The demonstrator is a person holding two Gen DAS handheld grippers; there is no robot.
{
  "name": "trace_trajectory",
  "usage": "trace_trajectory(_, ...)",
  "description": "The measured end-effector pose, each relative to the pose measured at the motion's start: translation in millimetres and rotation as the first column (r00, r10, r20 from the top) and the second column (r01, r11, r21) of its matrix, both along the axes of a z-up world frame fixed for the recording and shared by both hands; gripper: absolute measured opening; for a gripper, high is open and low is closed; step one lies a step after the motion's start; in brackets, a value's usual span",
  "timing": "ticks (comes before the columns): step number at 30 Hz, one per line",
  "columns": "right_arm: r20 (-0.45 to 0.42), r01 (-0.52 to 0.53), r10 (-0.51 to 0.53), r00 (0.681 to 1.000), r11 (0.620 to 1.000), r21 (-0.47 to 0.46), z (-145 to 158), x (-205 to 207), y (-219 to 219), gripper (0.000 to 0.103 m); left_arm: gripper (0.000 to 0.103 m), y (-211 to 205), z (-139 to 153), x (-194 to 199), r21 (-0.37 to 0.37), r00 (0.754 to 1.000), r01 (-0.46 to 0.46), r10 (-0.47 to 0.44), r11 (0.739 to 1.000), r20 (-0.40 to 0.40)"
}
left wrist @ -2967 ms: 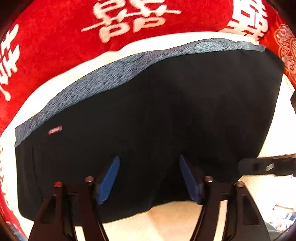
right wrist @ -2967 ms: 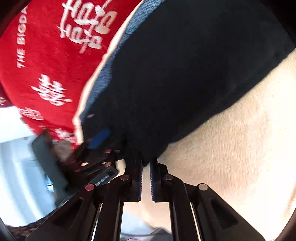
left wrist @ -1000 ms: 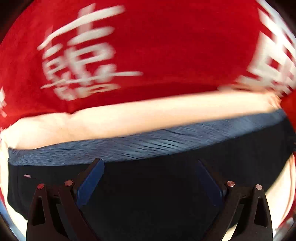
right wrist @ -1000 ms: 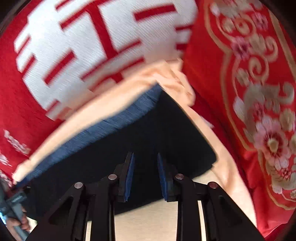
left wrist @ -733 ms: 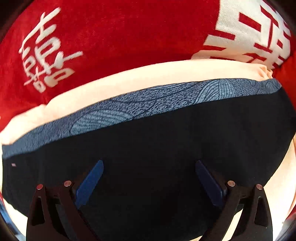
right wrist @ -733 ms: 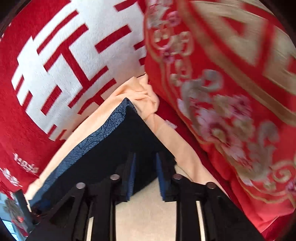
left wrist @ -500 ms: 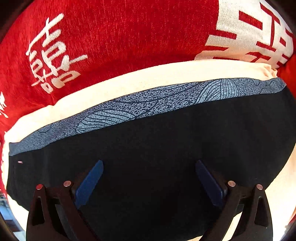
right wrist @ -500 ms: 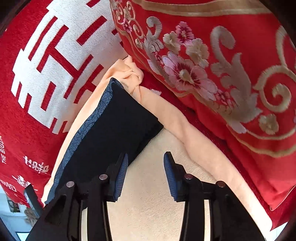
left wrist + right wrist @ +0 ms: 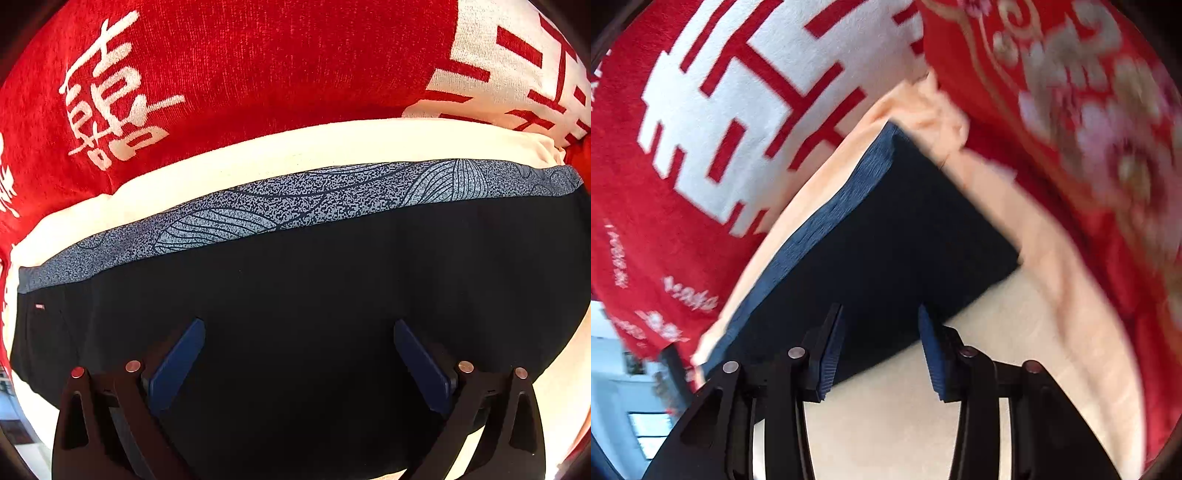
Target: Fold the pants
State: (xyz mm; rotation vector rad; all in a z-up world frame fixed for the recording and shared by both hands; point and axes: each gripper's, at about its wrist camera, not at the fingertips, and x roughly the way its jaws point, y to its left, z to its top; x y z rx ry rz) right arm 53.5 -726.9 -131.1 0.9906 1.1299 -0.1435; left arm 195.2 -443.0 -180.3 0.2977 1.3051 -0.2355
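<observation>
Two tools spread wide, left tool (image 9: 297,354), right tool (image 9: 881,341); folded pants (image 9: 295,295) flat

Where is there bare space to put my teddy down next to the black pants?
On the cream towel, near the open right gripper, between the folded black pants with a grey patterned waistband and the red floral cushion. Behind the waistband only a thin strip shows before the red blanket.

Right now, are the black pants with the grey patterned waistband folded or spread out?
Folded: the black pants lie as a compact rectangle, no legs showing.
</observation>
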Motion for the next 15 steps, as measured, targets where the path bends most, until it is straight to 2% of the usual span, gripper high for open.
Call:
trace_trajectory(2,-0.001,0.002,-0.002,1.000,0.996,0.087,-7.6,-13.3,8.6,0.047,0.103,1.7,-0.6,-1.0,-0.007,1.000,-0.006,0.006,1.000,-0.001)
trace_trajectory(5,0.001,0.039,-0.039,0.999,0.993,0.116,-18.3,-31.7,11.0,0.047,0.103,3.0,-1.7,-0.1,-0.013,1.000,-0.021,0.021,1.000,-0.011)
trace_trajectory(8,0.051,0.159,-0.171,0.984,0.970,0.182,-32.2,-42.0,1.2,0.047,0.103,1.9,-1.0,-0.6,-0.013,1.000,-0.022,0.022,1.000,-0.011)
trace_trajectory(13,0.155,0.279,-0.312,0.937,0.938,0.206,-41.8,-36.6,-12.9,0.047,0.103,3.3,-0.7,-1.6,-0.014,1.000,-0.020,0.020,1.000,-0.005)
trace_trajectory(15,0.187,0.286,-0.319,0.929,0.941,0.183,-42.6,-21.2,-14.0,0.047,0.103,4.2,0.1,-5.1,-0.016,1.000,-0.019,0.019,1.000,0.001)
